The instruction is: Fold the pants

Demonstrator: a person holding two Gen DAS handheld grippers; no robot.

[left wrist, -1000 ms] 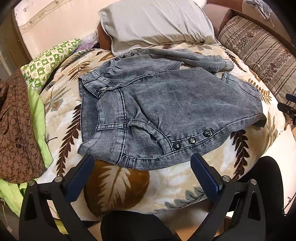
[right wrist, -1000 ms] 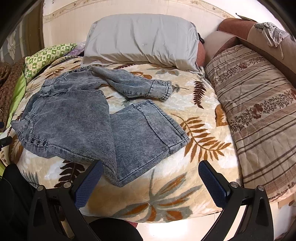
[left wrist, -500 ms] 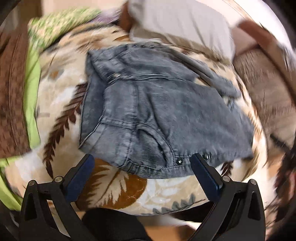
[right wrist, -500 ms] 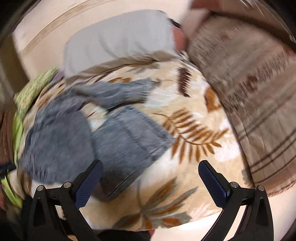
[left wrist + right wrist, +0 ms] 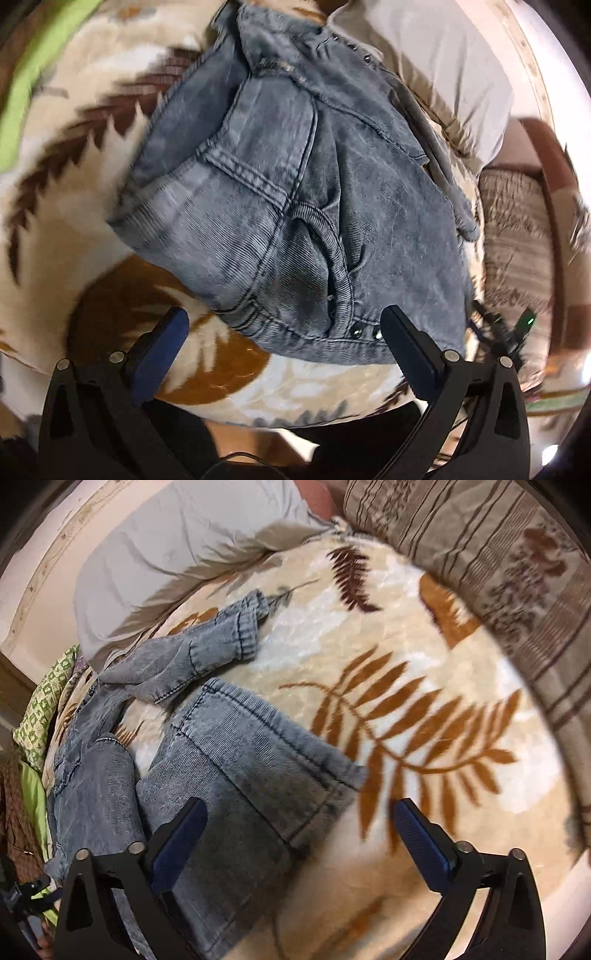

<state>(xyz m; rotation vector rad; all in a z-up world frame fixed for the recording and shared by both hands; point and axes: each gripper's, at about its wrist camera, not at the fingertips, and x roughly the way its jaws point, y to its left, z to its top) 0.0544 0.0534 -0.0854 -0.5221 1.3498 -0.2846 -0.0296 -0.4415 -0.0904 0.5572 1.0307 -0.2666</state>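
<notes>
hidden or unclear: both views are smeared by motion blur; in the left wrist view the far leg of the pants (image 5: 314, 192) is hidden behind the seat and hip, and the waistband studs show only as a few dark dots; in the right wrist view the waist end runs off at 9 o'clock and the near leg runs off under the gripper at 6 o'clock.
pants position: grey-blue denim, spread on the leaf-print blanket (image 5: 424, 672) below the grey pillow (image 5: 177, 539); one cuffed leg end points toward 12 o'clock, the other lies across the middle.
pants vs left jaws: the waistband edge sits at 12 o'clock from the left gripper (image 5: 284, 328), between the two pads' lines but beyond their tips.
pants vs right jaws: the near leg hem lies under the 9 o'clock finger of the right gripper (image 5: 297, 819); the 3 o'clock finger is over bare blanket.
left jaws: spread wide, gripping nothing.
right jaws: wide apart, having just been narrowing slightly; nothing pinched, contact with the cloth cannot be told.
</notes>
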